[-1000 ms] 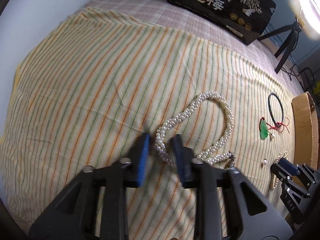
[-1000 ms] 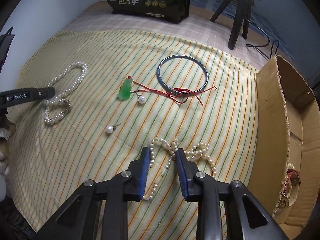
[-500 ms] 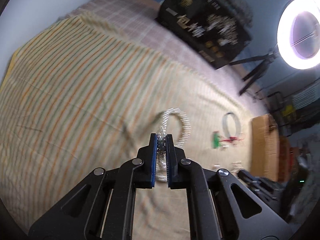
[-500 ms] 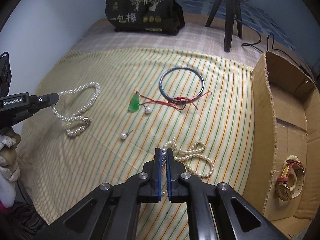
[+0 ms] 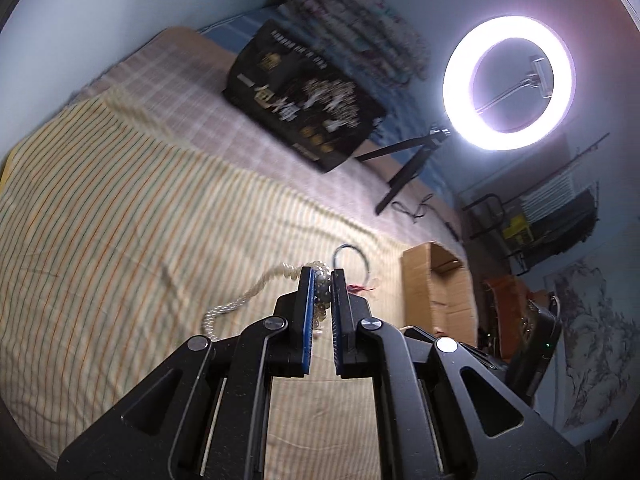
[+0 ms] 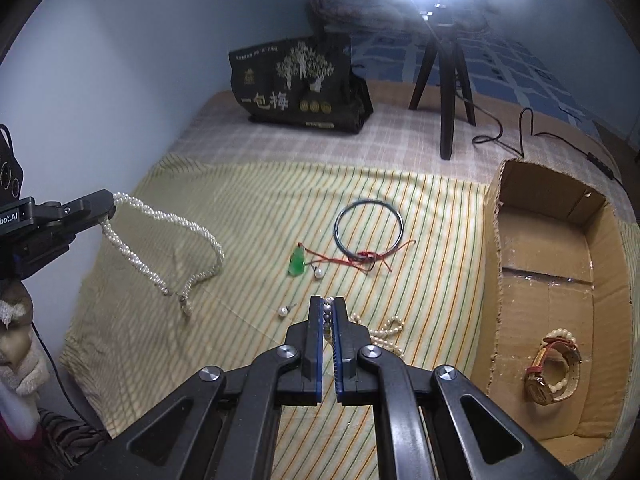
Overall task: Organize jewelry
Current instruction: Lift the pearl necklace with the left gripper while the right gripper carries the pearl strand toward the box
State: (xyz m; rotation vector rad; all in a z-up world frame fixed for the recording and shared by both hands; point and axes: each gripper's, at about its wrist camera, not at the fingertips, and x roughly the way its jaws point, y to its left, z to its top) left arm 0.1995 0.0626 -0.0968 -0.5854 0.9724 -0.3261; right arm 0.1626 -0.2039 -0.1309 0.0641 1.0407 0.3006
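Observation:
My left gripper (image 5: 323, 276) is shut on a thick multi-strand pearl necklace (image 5: 248, 296). In the right wrist view that gripper (image 6: 110, 204) holds the thick necklace (image 6: 180, 232) up in a loop, its clasp end trailing on the striped cloth (image 6: 240, 192). My right gripper (image 6: 327, 304) is shut on a thin pearl strand (image 6: 384, 330), most of which still lies on the cloth just right of the fingers. A dark bangle (image 6: 368, 226), a green pendant (image 6: 297, 265) on red cord and two pearl earrings (image 6: 318, 273) lie beyond.
An open cardboard box (image 6: 540, 200) stands at the right, with a red-strapped watch (image 6: 554, 372) and a pearl bracelet inside. A black printed bag (image 6: 300, 88) and a ring light's tripod (image 6: 444, 80) stand at the back. A blue-grey wall runs along the left.
Both grippers have shut on their pearl strands and risen. The thick necklace has lifted off the cloth into a hanging loop; the thin strand's end has come up with the right gripper.

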